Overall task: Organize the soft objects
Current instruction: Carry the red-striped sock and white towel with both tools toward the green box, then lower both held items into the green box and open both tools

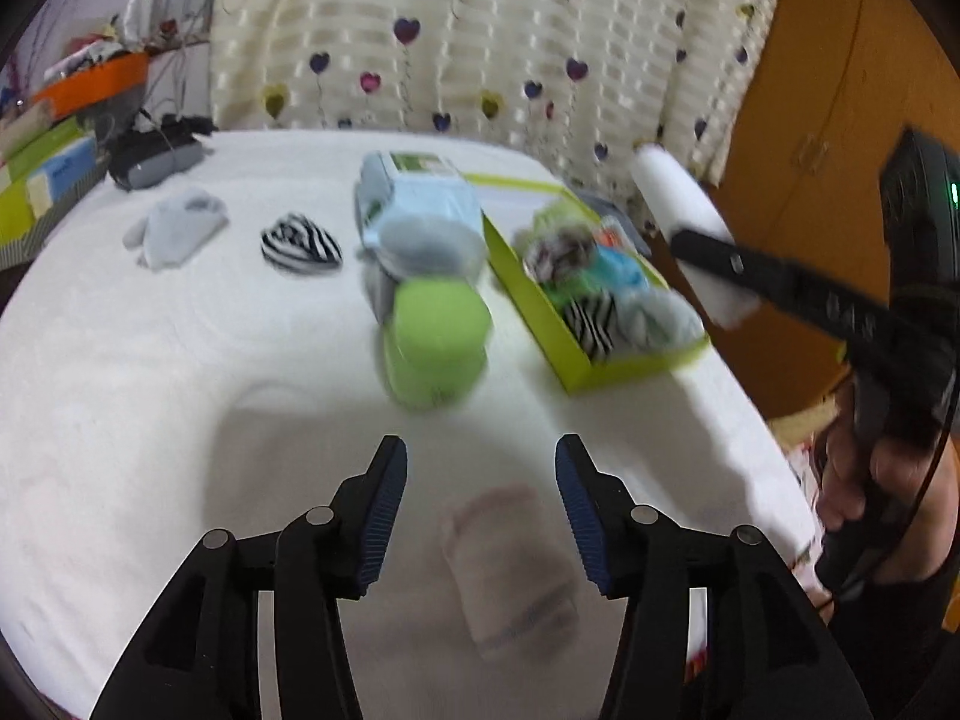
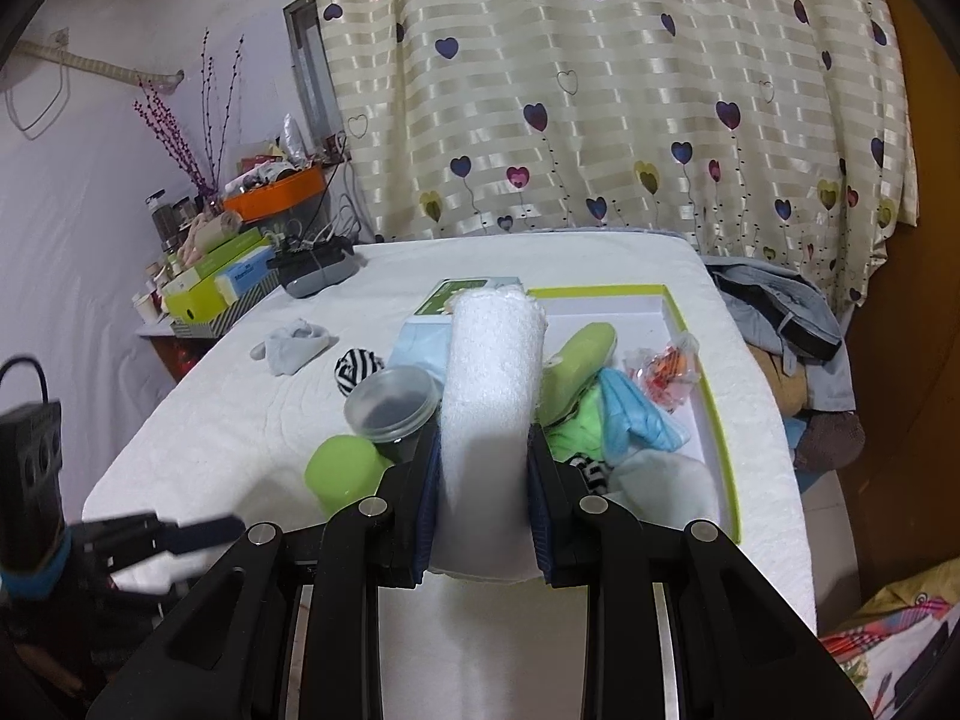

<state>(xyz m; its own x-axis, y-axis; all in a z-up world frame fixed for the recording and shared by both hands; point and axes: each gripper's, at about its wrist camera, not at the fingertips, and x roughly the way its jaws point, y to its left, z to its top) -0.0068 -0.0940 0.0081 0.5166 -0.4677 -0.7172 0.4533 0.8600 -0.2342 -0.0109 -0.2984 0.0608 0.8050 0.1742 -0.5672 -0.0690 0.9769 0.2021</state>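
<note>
Left wrist view: the left gripper hangs over the near edge of the white-covered table, its jaws apart with nothing pinched. Just below and between them lies a small folded cloth, pale with a pinkish band and too blurred to name more closely. Ahead stand a lime-green cup and a clear lidded jar, with a zebra-striped sock ball and a grey sock toward the far left. The lime-rimmed box sits along the right edge, already holding several soft things.

Right wrist view: the right gripper is clamped on a rolled white towel, which stands up from its pads, raised over the near left corner of the box. The left gripper's finger shows at the lower left, near the table's near edge.

The step seems to be picking up the folded cloth. To do it well, I would lower the jaws so both pads straddle the cloth across its narrow side, reach the table cover without gathering it, then close on the whole fold so no layer trails. The towel should stay clear of the cup and jar.
</note>
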